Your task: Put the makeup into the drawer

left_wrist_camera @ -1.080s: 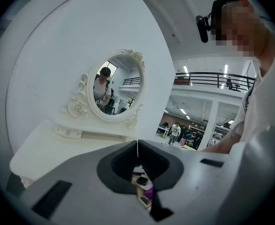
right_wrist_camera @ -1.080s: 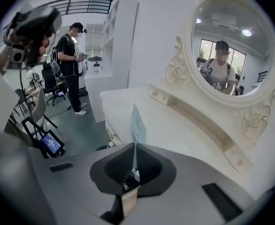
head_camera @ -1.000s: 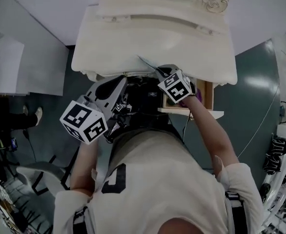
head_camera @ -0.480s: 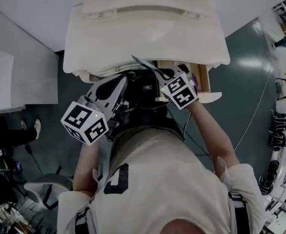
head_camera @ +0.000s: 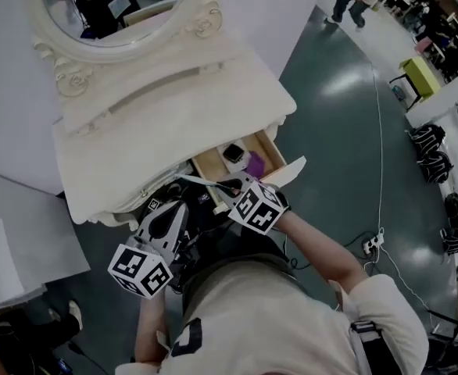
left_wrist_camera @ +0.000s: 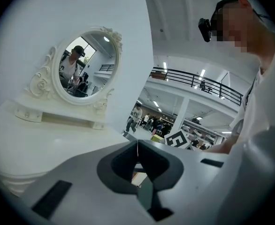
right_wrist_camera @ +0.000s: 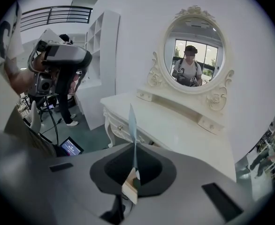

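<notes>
Cream short-sleeved shirt (head_camera: pixel 276 319) — black-and-white marker cubes (head_camera: pixel 139 270)

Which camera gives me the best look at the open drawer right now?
The head view: the open drawer is seen from above, with a purple item and a dark-and-white one inside. Both gripper views look toward the mirror; neither shows its inside.
</notes>
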The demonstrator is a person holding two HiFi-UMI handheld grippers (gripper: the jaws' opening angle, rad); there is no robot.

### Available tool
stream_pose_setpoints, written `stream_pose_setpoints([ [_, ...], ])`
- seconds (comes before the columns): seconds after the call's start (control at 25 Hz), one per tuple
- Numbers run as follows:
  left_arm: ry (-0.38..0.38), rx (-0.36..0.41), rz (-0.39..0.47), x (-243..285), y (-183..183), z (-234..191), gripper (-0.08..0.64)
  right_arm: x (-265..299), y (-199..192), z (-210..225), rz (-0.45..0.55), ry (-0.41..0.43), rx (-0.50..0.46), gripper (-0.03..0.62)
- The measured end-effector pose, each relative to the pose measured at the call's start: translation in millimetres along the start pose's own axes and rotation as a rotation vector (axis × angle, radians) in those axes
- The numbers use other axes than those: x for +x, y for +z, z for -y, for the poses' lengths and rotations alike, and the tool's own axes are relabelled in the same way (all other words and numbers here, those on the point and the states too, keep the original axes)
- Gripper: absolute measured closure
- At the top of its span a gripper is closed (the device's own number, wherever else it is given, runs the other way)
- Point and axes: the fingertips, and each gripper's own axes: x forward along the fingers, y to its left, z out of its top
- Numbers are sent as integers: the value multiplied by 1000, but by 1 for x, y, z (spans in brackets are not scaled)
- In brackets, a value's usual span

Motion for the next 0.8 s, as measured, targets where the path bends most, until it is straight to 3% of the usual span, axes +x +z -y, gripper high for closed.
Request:
stream_pose_setpoints([
  [0.2,-10,17,-39,36,-6,33,502,-21,-35,17,-29,20,4,565],
  [0.44,16,66,-25,68,3,72,501,-48,-71,48,-55,11,-63,565],
  [0.8,221,88,-6,79,19,46,501,-27,-115,91,-113,38,-122,565],
])
